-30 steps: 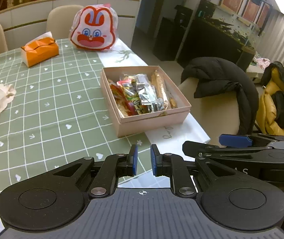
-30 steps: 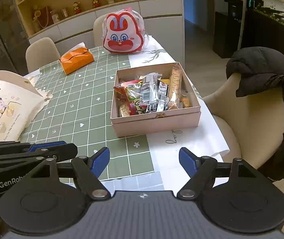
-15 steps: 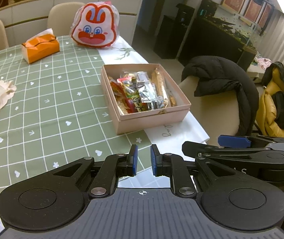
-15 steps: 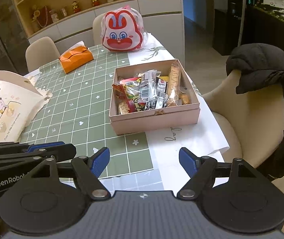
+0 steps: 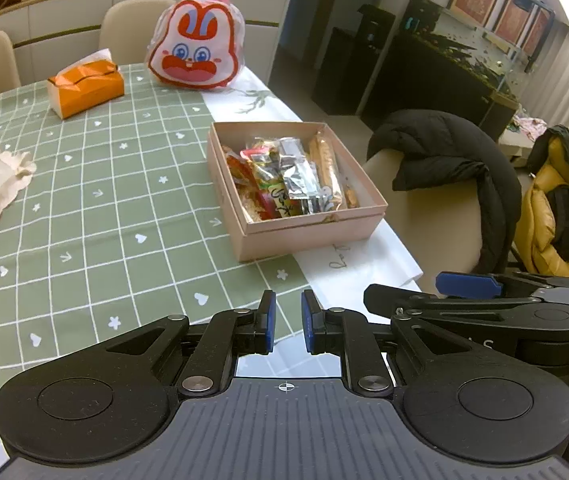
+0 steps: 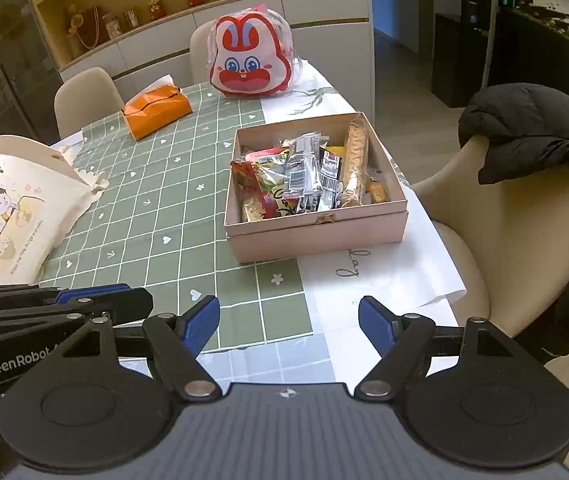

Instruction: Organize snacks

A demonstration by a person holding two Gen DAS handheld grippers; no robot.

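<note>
— What do we see on the green checked table [image 6: 156, 216]?
— A pink box [image 6: 316, 236] near its right edge, holding the snacks [image 6: 304, 176].
— Our grippers?
— Our right gripper [image 6: 289, 322] gapes empty; our left gripper [image 5: 286, 320] is nearly closed, empty.

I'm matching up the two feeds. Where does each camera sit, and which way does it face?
Left wrist: on the left gripper, jaws nearly shut, looking down across the table at the snack box; the right gripper shows at right.
Right wrist: on the right gripper, jaws open, facing the same box; left gripper at left.
Shared: box, rabbit bag, tissue box.
</note>
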